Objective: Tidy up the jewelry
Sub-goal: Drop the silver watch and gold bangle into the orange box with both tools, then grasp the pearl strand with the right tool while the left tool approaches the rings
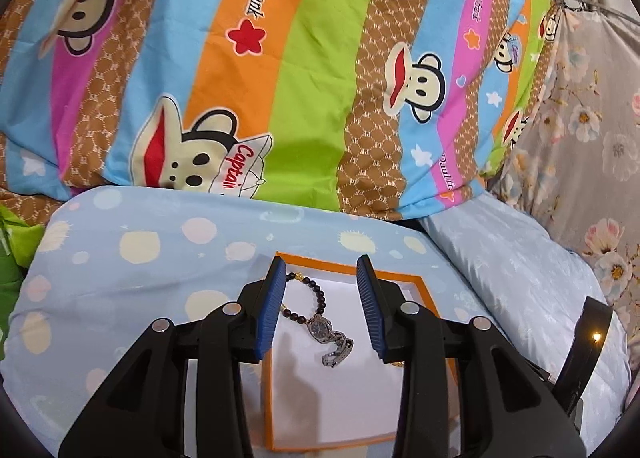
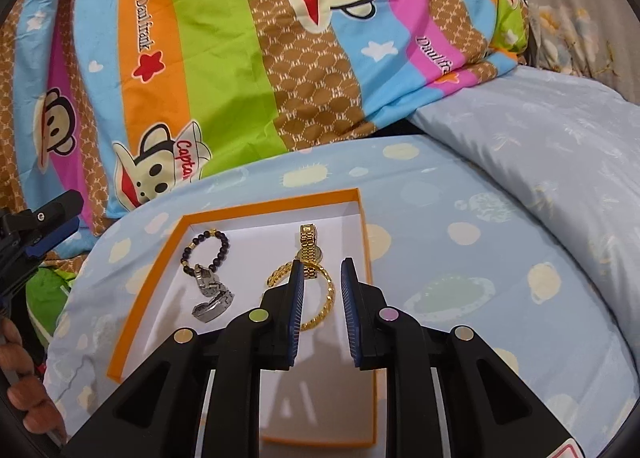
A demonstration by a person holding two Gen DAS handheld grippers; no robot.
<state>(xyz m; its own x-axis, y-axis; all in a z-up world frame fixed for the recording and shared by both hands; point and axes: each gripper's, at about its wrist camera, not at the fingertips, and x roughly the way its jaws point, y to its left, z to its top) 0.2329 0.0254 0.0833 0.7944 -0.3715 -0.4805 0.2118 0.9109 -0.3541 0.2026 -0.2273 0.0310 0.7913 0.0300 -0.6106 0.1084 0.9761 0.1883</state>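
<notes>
Four pieces lie sorted in the orange box (image 2: 140, 294), bead bracelet (image 2: 208, 248) touching silver watch (image 2: 210, 294), gold watch (image 2: 308, 250) beside gold chain (image 2: 320, 298); left gripper (image 1: 320, 306) and right gripper (image 2: 320, 310) are held above, jaws parted, nothing grasped, seemingly released

— What lies in the orange box (image 2: 136, 294)?

— On its white floor, a dark bead bracelet (image 2: 208, 250) at ten o'clock, touching a crumpled silver watch (image 2: 210, 294) just below it.

— And the gold pieces?

— A gold watch (image 2: 308, 246) lies stretched toward twelve o'clock; a gold chain bracelet (image 2: 326, 298) loops at three o'clock, overlapping the watch's lower end.
</notes>
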